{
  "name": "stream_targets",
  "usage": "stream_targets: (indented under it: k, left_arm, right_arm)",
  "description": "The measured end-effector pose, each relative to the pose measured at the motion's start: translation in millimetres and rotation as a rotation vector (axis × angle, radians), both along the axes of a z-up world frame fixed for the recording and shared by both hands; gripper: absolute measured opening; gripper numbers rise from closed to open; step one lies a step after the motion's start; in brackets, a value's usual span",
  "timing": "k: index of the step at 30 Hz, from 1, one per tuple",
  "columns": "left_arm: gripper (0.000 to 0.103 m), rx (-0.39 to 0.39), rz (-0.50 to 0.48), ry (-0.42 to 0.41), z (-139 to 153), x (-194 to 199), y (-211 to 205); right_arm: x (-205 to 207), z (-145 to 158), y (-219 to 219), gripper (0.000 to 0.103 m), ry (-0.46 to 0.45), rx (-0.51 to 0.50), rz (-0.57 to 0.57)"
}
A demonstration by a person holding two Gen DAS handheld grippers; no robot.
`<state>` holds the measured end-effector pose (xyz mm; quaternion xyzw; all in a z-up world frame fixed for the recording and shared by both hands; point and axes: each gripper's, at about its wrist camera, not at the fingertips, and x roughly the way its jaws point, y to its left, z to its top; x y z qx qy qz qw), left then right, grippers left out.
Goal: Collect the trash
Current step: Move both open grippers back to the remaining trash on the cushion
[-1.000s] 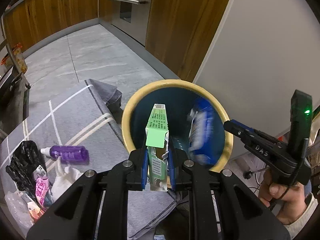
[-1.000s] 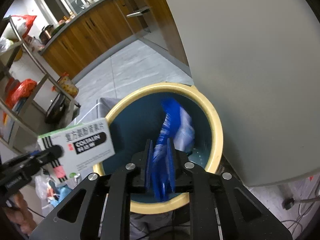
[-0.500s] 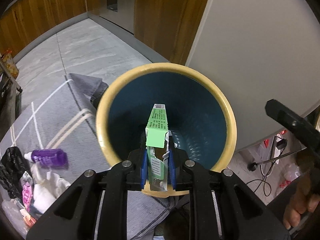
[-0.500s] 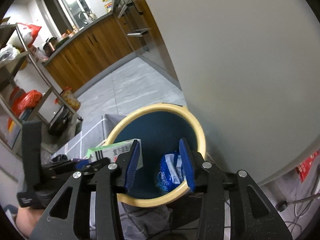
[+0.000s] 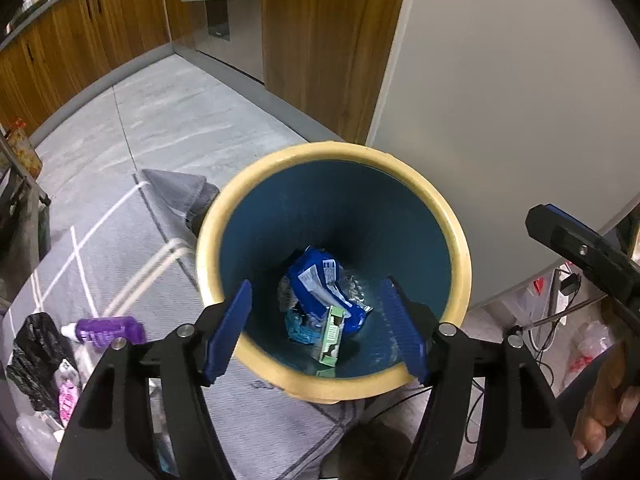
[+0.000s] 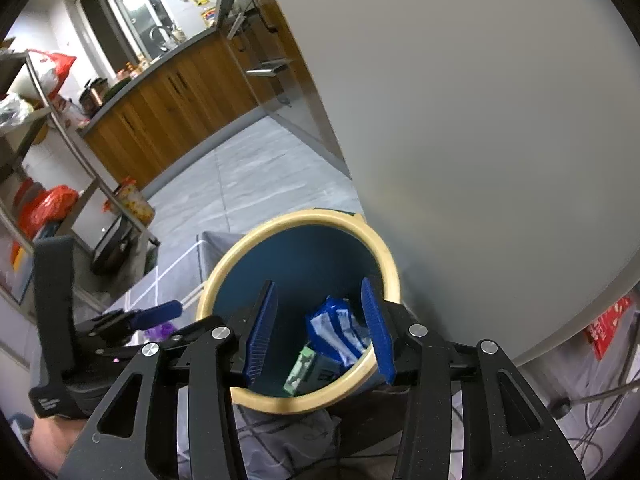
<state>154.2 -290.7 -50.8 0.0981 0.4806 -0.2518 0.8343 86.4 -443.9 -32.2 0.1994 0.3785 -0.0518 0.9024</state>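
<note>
Kitchen interior with wooden cabinets (image 5: pixel 100 40), grey tiled floor (image 5: pixel 168 120) and a pale grey panel (image 5: pixel 500 100) rising directly behind the bin (image 5: pixel 460 264). Grey striped cloth (image 5: pixel 120 240) spread beneath and beside the bin. Inside the bin, at the bottom: blue wrapper (image 5: pixel 320 280) with green carton (image 5: pixel 332 336) lying against it. Left gripper (image 5: pixel 316 332) poised above the bin mouth, jaws spread wide and empty. Right gripper (image 6: pixel 320 328) likewise above the near rim of the bin, jaws parted, nothing between them. Beside the bin on the cloth, uncollected: purple bottle (image 5: pixel 112 330), black bag (image 5: pixel 32 344), pink packet (image 5: pixel 66 396) and white scraps too blurred to identify. Probable hazards: knocking the bin rim with a lowered finger on withdrawal, tipping it off the cloth edge; rolling of the bottle under a glancing pinch; collapse of the thin bag between the jaws.
</note>
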Motion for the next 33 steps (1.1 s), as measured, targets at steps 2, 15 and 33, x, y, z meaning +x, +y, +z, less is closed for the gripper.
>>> stream_targets:
  k: [2,15,33]
  left_arm:
    - [0.068,-0.004,0.014,-0.008,4,0,10]
    - [0.082,-0.033,0.161,-0.047,33,0,105]
    - [0.086,-0.03,0.376,-0.033,32,-10,248]
  right_arm:
    - [2,1,5,0.049,-0.001,-0.005,0.013]
    - [23,4,62,0.069,0.01,-0.049,0.129]
    - [45,-4,149,0.081,0.068,-0.059,0.332]
